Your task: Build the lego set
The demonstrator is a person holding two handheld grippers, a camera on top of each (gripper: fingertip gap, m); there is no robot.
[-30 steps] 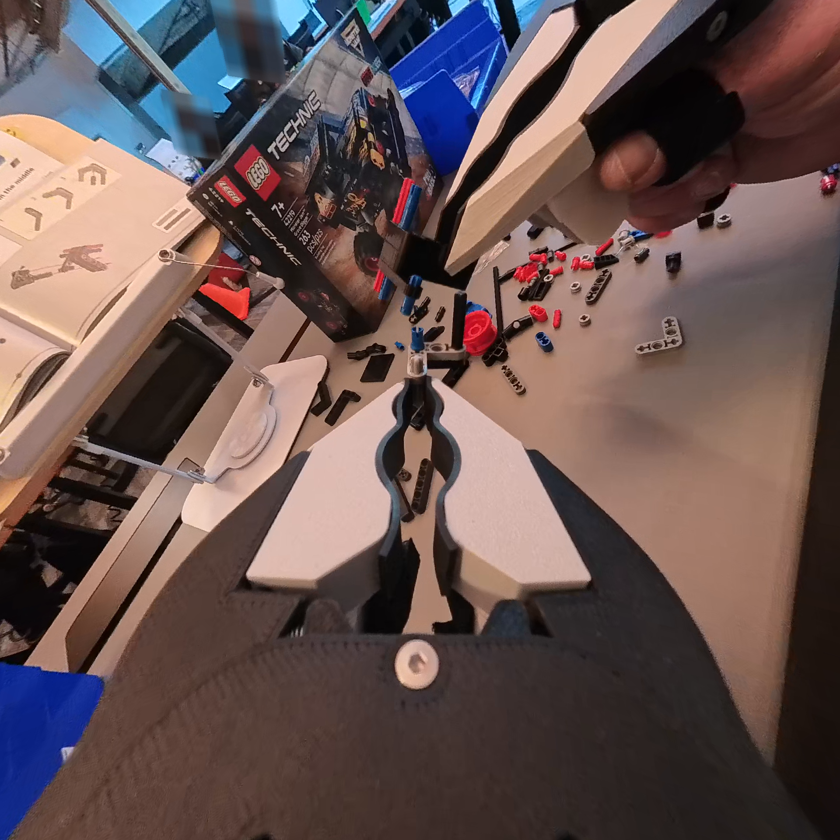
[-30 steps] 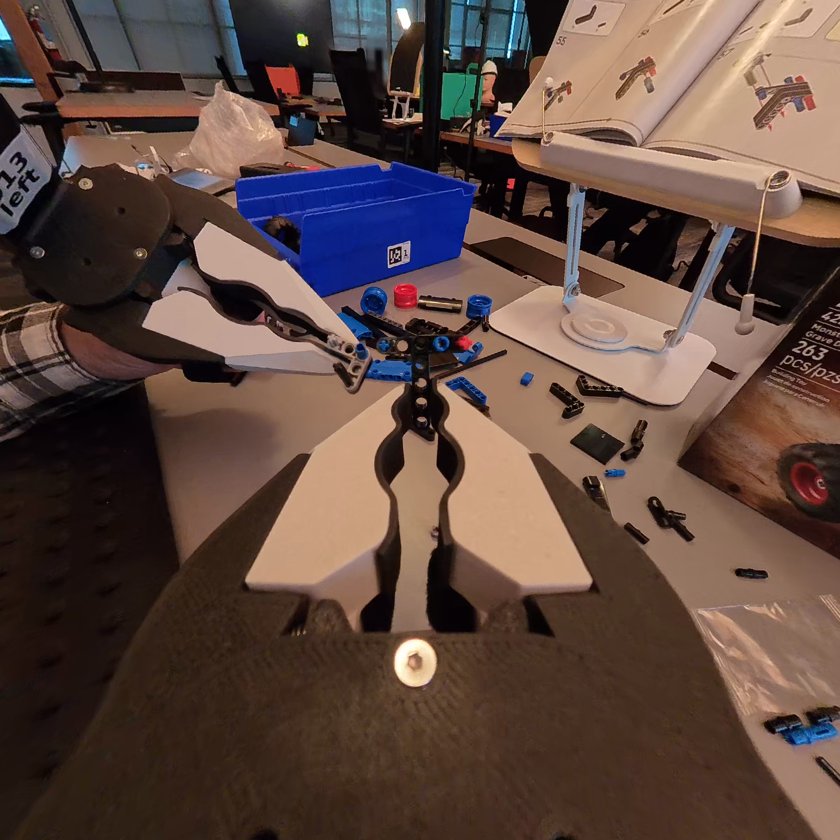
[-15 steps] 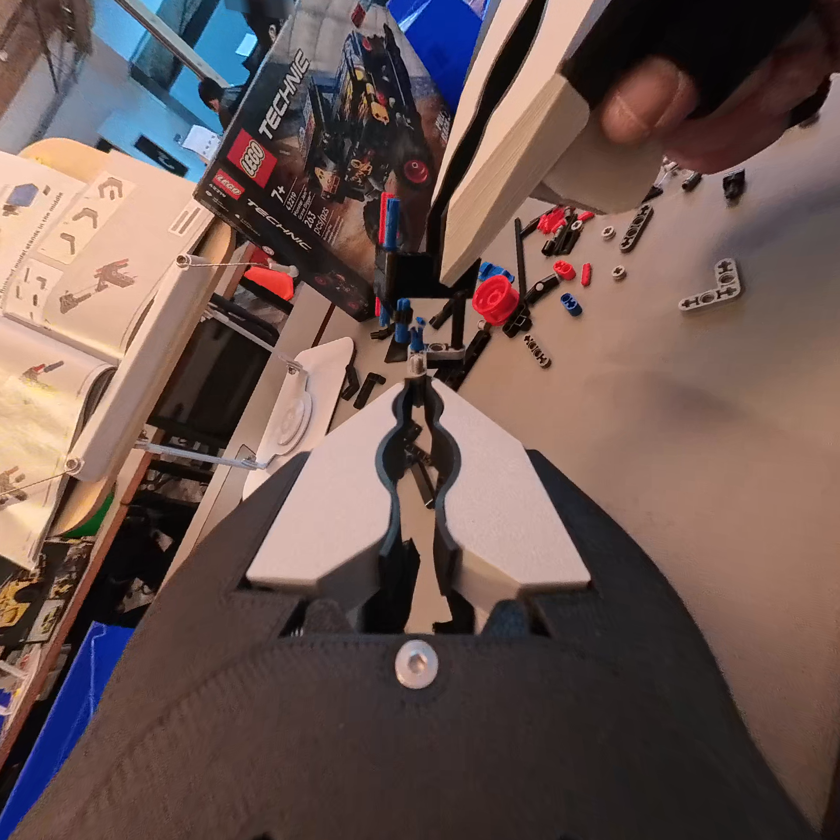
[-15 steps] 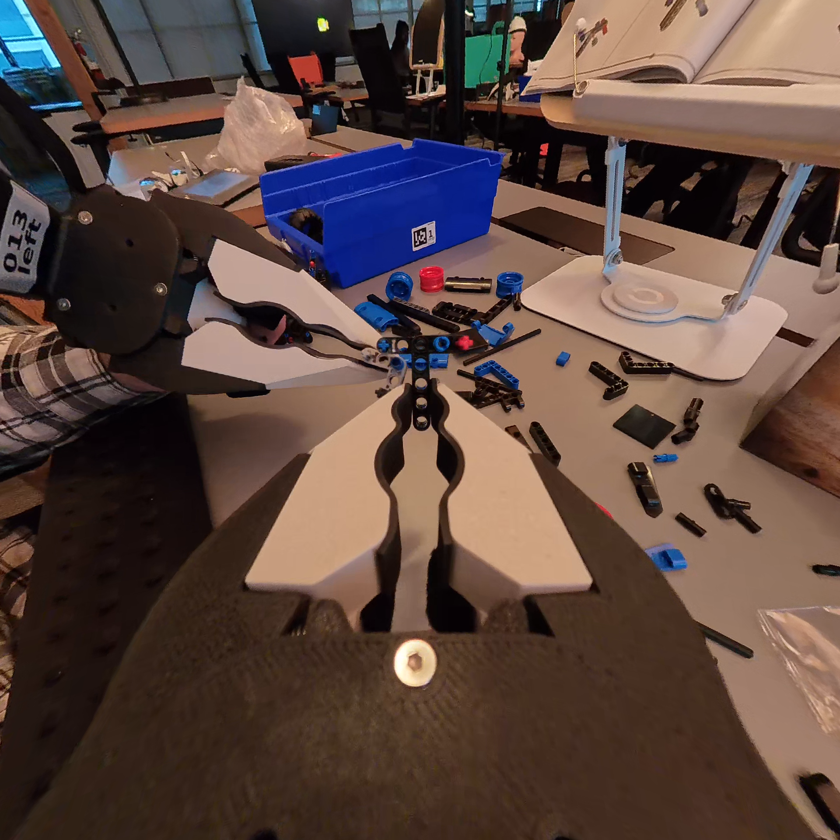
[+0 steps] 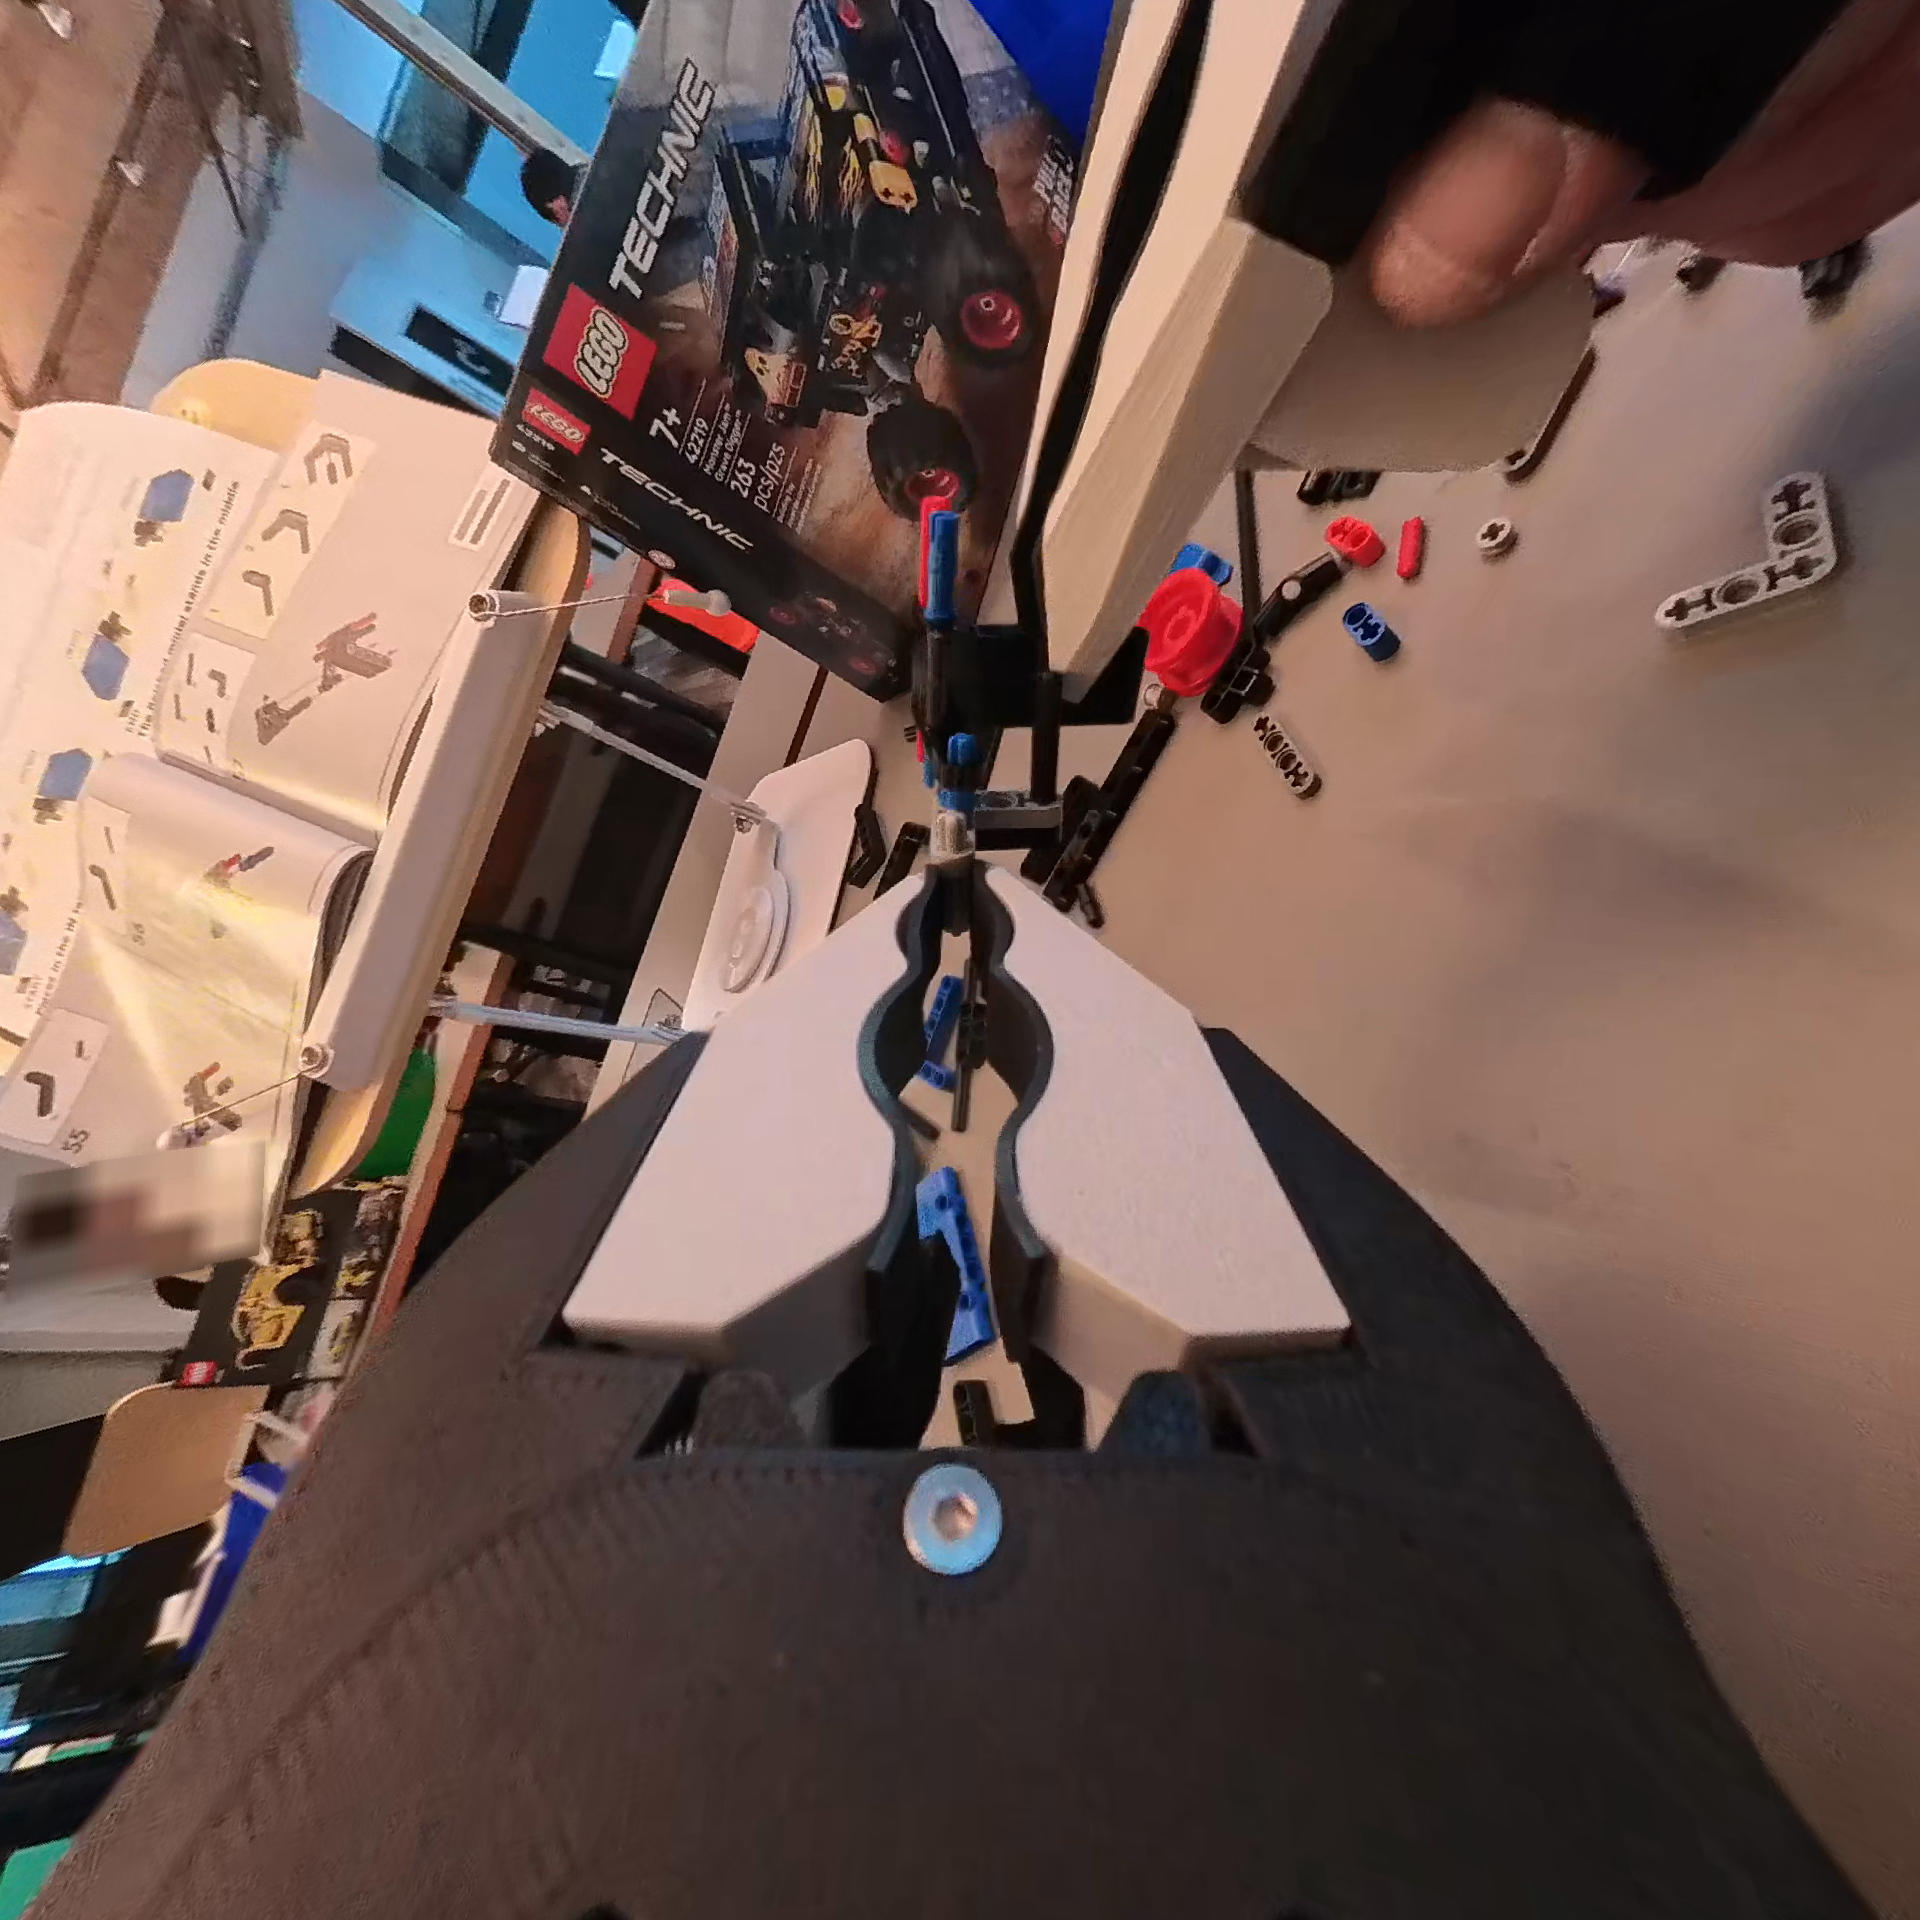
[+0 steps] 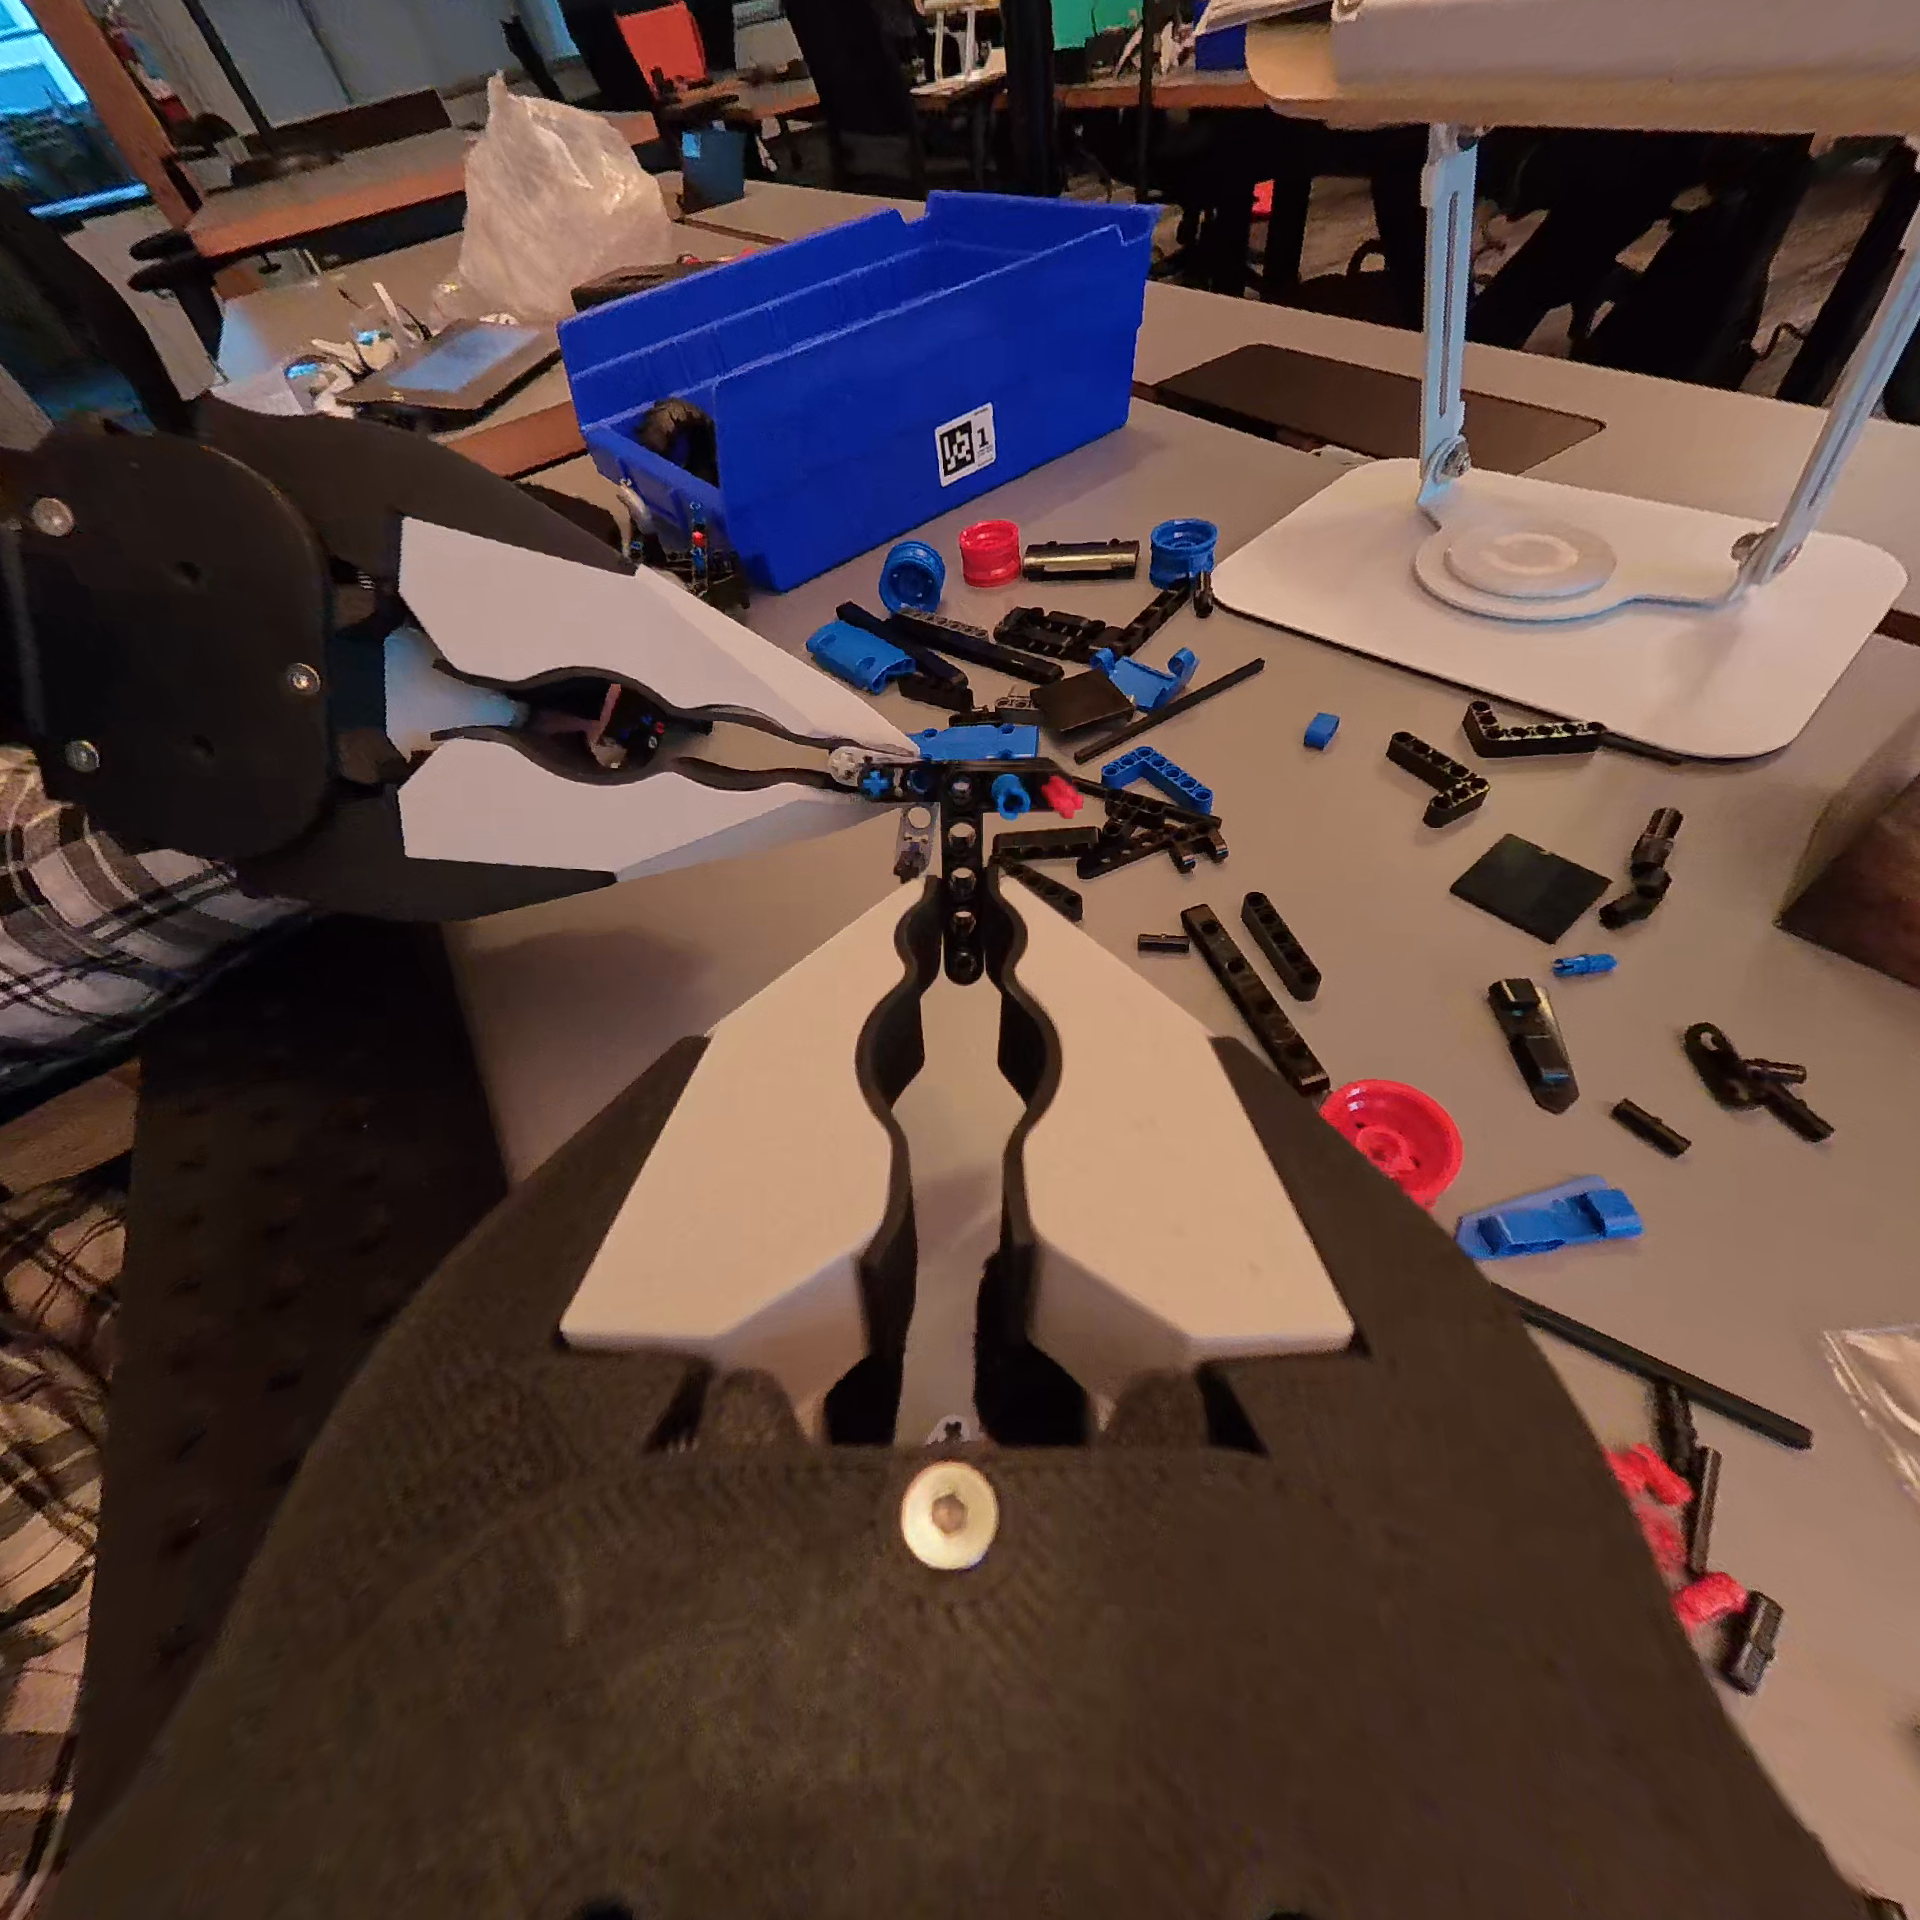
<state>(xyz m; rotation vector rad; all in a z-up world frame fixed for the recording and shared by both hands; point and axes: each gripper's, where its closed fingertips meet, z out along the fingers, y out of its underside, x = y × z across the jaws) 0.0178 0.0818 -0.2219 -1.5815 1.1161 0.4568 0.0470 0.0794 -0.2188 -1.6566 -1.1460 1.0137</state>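
Here the right gripper point(image 6: 961, 940) is closed on the lower end of a black beam assembly point(image 6: 961, 831), whose long axis runs straight away from its tips, with a cross-piece carrying blue and red pins at the far end. The left gripper point(image 6: 868, 774) comes in from the left, closed on a small grey connector point(image 6: 847, 767) that touches the cross-piece's left end. Farther off, loose parts lie toward the bench's back edge before a blue bin point(image 6: 862, 343).
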